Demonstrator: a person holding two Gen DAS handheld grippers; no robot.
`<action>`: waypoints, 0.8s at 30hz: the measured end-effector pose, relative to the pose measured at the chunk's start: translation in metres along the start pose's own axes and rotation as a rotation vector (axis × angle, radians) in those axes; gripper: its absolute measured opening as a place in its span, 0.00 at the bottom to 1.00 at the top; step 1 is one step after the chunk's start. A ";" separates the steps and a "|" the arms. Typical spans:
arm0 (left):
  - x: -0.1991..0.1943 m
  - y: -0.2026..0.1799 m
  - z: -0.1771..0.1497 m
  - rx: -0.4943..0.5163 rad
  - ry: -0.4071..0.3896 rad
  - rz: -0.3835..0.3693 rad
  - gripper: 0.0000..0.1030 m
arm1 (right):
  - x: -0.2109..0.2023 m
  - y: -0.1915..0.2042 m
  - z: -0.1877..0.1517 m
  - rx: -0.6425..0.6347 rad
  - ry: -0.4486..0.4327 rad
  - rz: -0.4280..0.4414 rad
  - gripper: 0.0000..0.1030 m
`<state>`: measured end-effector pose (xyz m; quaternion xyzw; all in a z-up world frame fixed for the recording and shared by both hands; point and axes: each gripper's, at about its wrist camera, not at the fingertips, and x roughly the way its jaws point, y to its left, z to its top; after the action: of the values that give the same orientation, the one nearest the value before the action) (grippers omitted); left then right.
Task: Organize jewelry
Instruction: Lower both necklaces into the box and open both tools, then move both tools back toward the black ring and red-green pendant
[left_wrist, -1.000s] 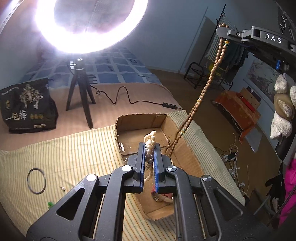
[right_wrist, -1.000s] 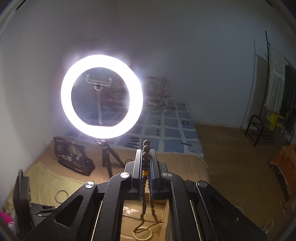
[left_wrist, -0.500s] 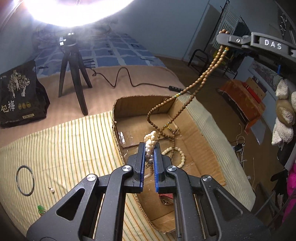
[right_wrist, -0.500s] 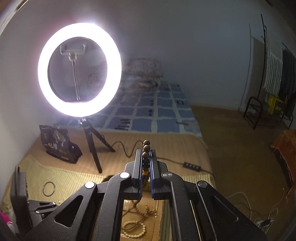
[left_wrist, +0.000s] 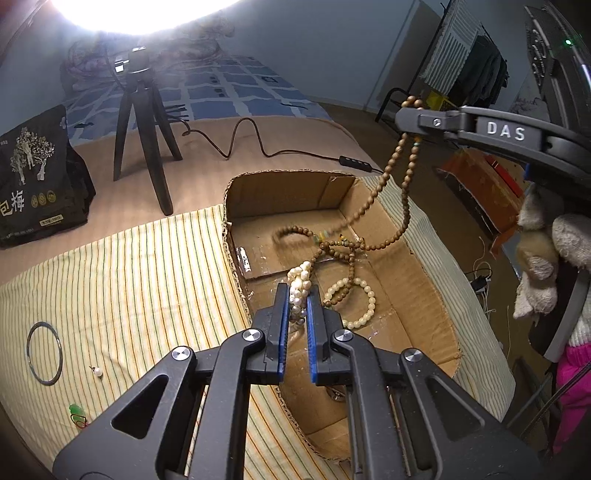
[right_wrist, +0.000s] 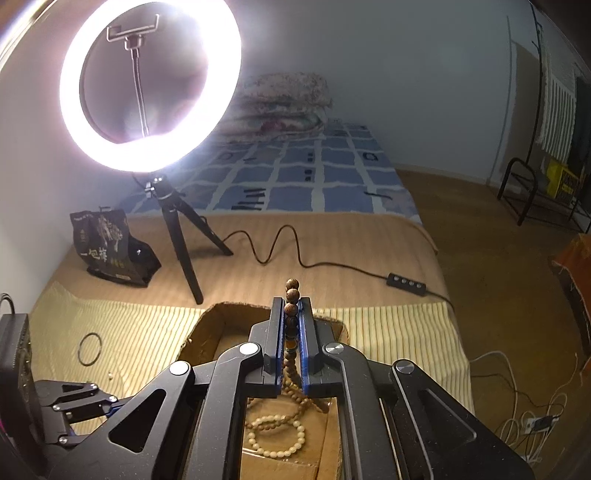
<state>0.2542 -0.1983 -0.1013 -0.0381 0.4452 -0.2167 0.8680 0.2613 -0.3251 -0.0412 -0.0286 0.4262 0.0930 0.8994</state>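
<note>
**Two strands over the box**

Our left gripper (left_wrist: 297, 295) has its jaws clamped on the pearl strand (left_wrist: 300, 275); our right gripper (right_wrist: 291, 314) pinches the wooden bead necklace (left_wrist: 397, 177), which drapes below into the cardboard box (left_wrist: 428, 273). Both are limp, light and tangle-prone (pearls likely slippery), so we grip across several beads.

The left tool (left_wrist: 297, 295) is matte black plastic with angular linked arms; round silver screws sit at its joints; blue pads line the inner faces of its fingers; the right tool (right_wrist: 291, 314) is built alike, with white letters DAS printed along its side.
</note>
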 end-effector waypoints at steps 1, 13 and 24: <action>0.000 0.000 0.000 0.001 0.002 0.000 0.06 | 0.001 0.000 -0.001 0.008 0.005 0.002 0.05; -0.022 -0.004 -0.006 0.017 -0.026 0.004 0.40 | -0.008 0.000 -0.004 0.070 0.022 -0.018 0.46; -0.064 0.011 -0.017 0.006 -0.063 0.043 0.40 | -0.038 0.015 -0.006 0.098 0.007 -0.041 0.60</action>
<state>0.2116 -0.1602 -0.0663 -0.0328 0.4179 -0.1979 0.8861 0.2305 -0.3166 -0.0147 0.0062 0.4325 0.0535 0.9000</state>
